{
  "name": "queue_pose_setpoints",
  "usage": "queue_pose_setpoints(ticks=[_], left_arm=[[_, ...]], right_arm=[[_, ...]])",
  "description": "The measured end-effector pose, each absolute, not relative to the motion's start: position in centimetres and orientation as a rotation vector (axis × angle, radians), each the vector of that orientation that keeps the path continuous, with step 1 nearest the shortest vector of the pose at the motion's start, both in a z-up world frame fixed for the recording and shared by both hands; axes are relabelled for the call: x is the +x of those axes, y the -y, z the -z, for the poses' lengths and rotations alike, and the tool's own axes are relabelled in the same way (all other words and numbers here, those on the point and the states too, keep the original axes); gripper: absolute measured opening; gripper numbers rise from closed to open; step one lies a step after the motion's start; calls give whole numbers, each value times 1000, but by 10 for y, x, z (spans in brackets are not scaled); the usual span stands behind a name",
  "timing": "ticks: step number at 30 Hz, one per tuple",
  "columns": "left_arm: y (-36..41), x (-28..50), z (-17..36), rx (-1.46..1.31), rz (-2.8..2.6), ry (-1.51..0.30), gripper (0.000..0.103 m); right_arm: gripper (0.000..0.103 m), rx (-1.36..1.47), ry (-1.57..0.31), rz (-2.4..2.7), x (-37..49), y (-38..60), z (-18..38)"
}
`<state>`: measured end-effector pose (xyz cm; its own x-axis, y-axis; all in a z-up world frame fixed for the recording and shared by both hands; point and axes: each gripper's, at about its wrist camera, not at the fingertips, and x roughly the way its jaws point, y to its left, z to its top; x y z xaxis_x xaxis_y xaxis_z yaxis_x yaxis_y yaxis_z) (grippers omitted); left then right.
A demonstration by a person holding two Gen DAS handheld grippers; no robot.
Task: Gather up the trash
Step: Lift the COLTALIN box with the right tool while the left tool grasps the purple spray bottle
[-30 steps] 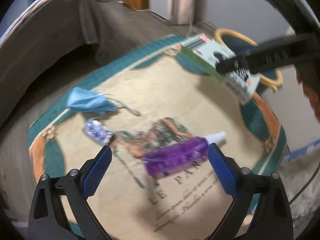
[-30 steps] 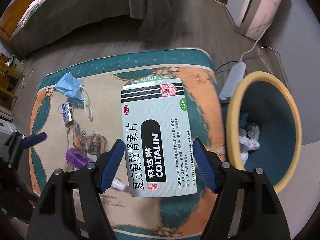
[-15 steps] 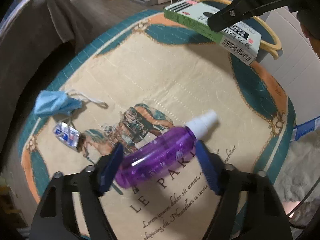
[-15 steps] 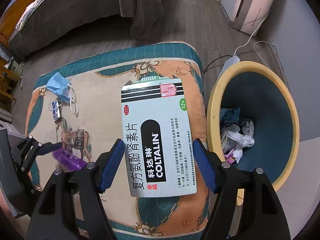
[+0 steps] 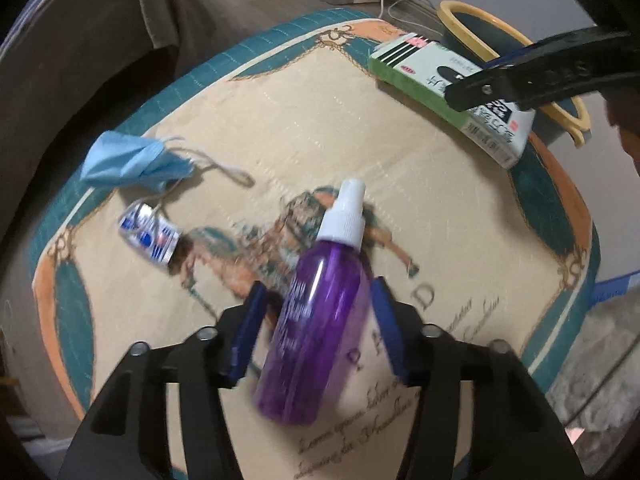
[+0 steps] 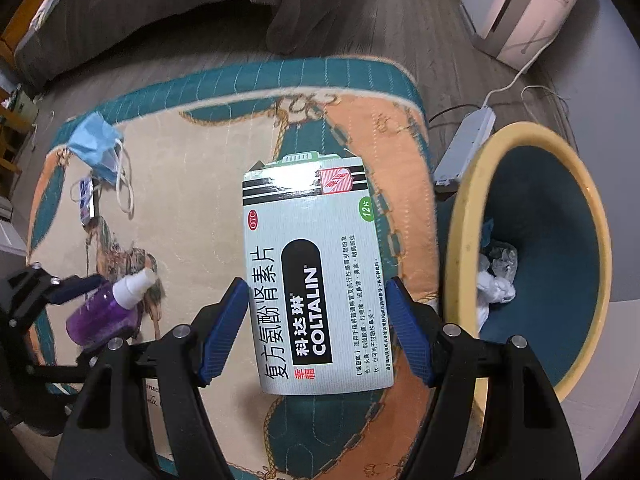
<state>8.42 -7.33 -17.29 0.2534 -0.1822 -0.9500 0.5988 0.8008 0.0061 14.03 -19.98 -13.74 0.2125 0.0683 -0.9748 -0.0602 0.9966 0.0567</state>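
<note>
left gripper (image 5: 318, 330) fingers closing around purple bottle (image 5: 316, 344)

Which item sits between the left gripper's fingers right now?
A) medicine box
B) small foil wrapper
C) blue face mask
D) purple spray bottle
D: the purple spray bottle lies on the rug between the closing jaws of the left gripper; the medicine box is in the right gripper.

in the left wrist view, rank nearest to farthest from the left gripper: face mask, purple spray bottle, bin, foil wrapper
1. Purple spray bottle, between the closing left gripper's fingers.
2. Foil wrapper, on the rug, left.
3. Face mask, just beyond the wrapper.
4. Bin, off the rug's far right corner.
</note>
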Motion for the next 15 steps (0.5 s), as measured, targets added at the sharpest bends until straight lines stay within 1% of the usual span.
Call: queue_pose_setpoints(ticks=[3,5,6,7,15], left_arm=[[66,80,175,417,554,-1212,59],[63,81,178,423,554,-1212,48],[61,82,176,419,558,-1211,39],[61,84,174,417,555,-1203,35],[59,86,149,366,541,-1130,33]], right_arm=[[70,-22,-1367,-92,144,193,143],[70,-40,-1370,-89,148,190,146],[70,-47,-1370,-89,148,188,147],[70,-54,-1369,-92,149,185,147],[69,-54,-1337,-130,140,184,136]])
